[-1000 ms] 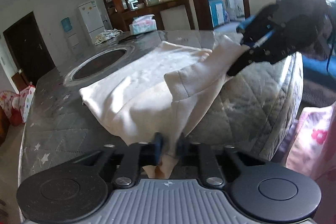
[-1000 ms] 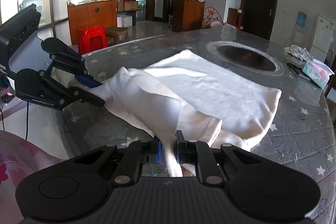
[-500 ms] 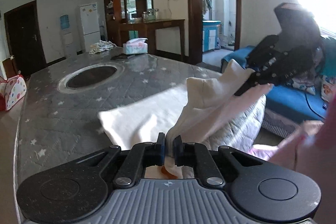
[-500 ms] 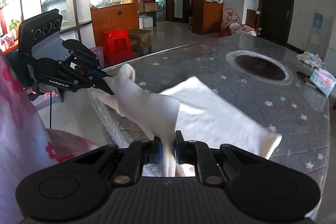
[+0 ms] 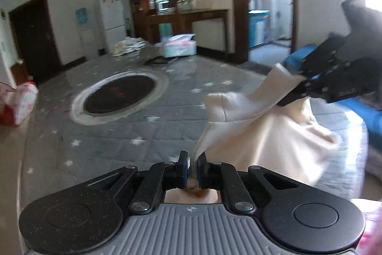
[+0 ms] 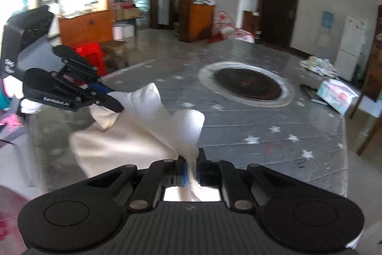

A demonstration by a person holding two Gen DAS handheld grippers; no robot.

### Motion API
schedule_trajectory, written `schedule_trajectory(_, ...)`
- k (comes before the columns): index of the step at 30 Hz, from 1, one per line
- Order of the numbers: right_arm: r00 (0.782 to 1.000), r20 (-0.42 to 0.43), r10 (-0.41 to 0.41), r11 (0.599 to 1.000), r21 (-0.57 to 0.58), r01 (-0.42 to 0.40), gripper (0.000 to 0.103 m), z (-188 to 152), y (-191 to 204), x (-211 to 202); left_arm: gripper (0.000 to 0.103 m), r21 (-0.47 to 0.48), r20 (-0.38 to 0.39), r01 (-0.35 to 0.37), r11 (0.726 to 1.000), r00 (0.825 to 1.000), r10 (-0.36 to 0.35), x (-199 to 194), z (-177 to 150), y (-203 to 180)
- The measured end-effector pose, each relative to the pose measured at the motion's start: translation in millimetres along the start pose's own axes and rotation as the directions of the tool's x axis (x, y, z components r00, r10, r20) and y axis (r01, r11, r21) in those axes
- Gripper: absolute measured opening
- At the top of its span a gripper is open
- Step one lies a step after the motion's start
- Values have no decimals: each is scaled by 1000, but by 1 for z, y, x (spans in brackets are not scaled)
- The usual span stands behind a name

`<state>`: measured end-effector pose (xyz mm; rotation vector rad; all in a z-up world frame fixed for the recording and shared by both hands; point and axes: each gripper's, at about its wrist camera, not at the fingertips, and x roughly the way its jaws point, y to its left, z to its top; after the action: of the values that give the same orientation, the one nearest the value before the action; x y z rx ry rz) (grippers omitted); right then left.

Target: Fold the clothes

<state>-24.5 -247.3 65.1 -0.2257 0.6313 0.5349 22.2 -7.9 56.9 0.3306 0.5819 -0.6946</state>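
Cream garment [image 5: 269,133], lifted clear of the grey star-patterned tabletop [image 5: 124,133] and stretched between two grippers. Left gripper [image 5: 193,167]: jaws closed on a bunched edge of the cloth, which rises from between the pads and spreads to the right. Right gripper [image 6: 191,170]: jaws likewise clamped on a gathered edge, the cloth running up and to the left toward the other tool. Slack fabric hangs below the stretched edge at the table's near side. Tissue box [image 5: 178,48] and dark round inset [image 5: 119,94] lie on the table, well apart from the cloth
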Motion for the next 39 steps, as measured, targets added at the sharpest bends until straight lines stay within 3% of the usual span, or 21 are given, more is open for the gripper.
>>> schedule_trajectory(4, 997, -34, -65, 995, 75, 67, 9, -14, -16, 48, 16, -30, -45, -63, 998, 997, 61, 50, -5, 7)
schedule_trajectory(6, 994, -52, -92, 988, 117, 97, 16, -25, -21, 65, 18, -52, -56, -112, 992, 992, 109, 61, -8, 10)
schedule_trajectory(9, 993, -51, -102, 981, 160, 109, 26, -37, -27, 70, 31, -92, -51, -171, 981, 985, 167, 61, -10, 21)
schedule_trajectory(12, 992, -35, -118, 973, 193, 123, 37, -37, -34, 61, 34, -120, -46, -255, 959, 967, 251, 55, -12, 33)
schedule_trajectory(15, 987, -15, -162, 957, 241, 161, 38, -38, -37, 50, 34, -188, -59, -310, 932, 951, 304, 42, -16, 45)
schedule_trajectory(17, 987, 13, -162, 951, 270, 152, 37, -32, -38, 44, 34, -211, -28, -279, 937, 960, 280, 27, -15, 38)
schedule_trajectory(19, 989, 32, -145, 954, 271, 131, 35, -26, -34, 42, 33, -209, 6, -210, 955, 976, 215, 15, -13, 22)
schedule_trajectory(20, 991, 35, -126, 958, 265, 113, 30, -23, -31, 44, 33, -192, 15, -171, 966, 984, 177, 13, -13, 12)
schedule_trajectory(21, 994, 29, -107, 961, 258, 96, 25, -20, -28, 48, 33, -175, 24, -133, 975, 990, 139, 11, -12, 1)
schedule_trajectory(25, 997, -15, -72, 964, 256, 73, 23, -14, -21, 70, 33, -102, 39, 5, 995, 999, -1, 9, -13, -36)
schedule_trajectory(27, 998, -34, -62, 957, 282, 69, 23, -13, -23, 81, 33, -68, 13, 20, 998, 1000, -19, 18, -18, -47)
schedule_trajectory(33, 994, -65, -85, 955, 279, 100, 22, -13, -24, 98, 33, -91, -20, 45, 995, 999, -47, 25, -35, -53)
schedule_trajectory(39, 999, -36, -15, 969, 244, 24, 22, 5, -9, 91, 34, -89, -10, 34, 995, 999, -36, 14, -43, -58)
